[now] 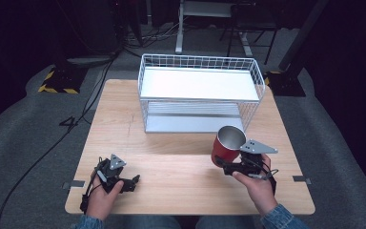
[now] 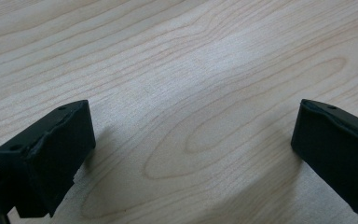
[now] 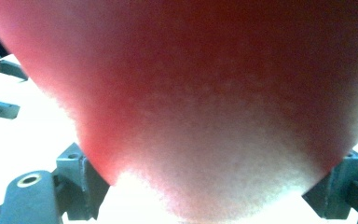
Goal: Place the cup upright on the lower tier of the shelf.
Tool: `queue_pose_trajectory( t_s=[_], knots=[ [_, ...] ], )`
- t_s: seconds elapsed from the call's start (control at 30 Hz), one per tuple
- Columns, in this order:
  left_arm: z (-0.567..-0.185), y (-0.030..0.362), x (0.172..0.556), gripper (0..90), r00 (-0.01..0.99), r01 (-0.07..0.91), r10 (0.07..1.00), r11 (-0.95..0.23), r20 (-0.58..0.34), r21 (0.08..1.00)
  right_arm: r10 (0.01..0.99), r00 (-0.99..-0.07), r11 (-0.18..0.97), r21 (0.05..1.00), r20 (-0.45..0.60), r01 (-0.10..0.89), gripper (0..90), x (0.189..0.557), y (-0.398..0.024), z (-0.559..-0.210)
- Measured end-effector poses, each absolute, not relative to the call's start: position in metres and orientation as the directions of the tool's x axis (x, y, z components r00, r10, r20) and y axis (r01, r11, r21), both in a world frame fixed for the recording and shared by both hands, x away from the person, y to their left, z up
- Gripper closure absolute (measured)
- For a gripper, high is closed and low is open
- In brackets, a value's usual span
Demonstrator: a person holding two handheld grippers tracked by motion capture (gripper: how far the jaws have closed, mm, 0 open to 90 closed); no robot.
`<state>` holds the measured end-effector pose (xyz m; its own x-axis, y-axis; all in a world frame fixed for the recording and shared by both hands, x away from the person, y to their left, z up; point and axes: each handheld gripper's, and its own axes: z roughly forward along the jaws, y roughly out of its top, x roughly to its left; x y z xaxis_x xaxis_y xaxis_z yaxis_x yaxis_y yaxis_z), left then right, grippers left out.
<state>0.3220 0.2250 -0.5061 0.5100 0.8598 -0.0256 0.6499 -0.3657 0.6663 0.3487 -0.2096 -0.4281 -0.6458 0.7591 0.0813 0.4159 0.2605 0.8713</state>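
Red cup point(image 1: 225, 147), shiny metal inside, tilted, lifted off the table point(image 1: 171, 162) at 4 o'clock, just before the wire rack point(image 1: 200, 90). Right gripper point(image 1: 232, 162) jaws clamp it; left gripper point(image 1: 124, 181) jaws wide, empty.

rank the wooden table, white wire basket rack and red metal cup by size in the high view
1. light wooden table
2. white wire basket rack
3. red metal cup, held in the right tongs; it sits nearer the camera, yet plainly looks smallest.

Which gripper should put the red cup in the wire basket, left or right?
Right. The right gripper is shut on the red cup, just in front of the wire basket. The left gripper is open over bare table.
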Motion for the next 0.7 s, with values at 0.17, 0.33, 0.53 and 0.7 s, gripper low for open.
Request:
queue_pose_trajectory(
  t_s=[0.17, 0.33, 0.53, 0.7],
  knots=[
    [-0.506, 0.225, 0.322, 0.1, 0.509, 0.651, 0.860, -0.365, -0.027, 0.665, 0.759, -0.647, 0.267, 0.870, 0.074, 0.413, 16.7, 0.365, -0.200, -0.425],
    [-0.506, 0.225, 0.322, 0.1, 0.510, 0.651, 0.860, -0.365, -0.027, 0.665, 0.767, -0.638, 0.271, 0.870, 0.063, 0.413, 16.7, 0.381, -0.192, -0.426],
    [-0.506, 0.225, 0.323, 0.0, 0.507, 0.649, 0.862, -0.364, -0.024, 0.668, 0.784, -0.618, 0.270, 0.867, 0.054, 0.418, 16.7, 0.401, -0.183, -0.429],
    [-0.506, 0.224, 0.324, 0.1, 0.507, 0.650, 0.862, -0.364, -0.023, 0.668, 0.795, -0.605, 0.277, 0.860, 0.046, 0.429, 16.7, 0.416, -0.175, -0.434]
  ],
)
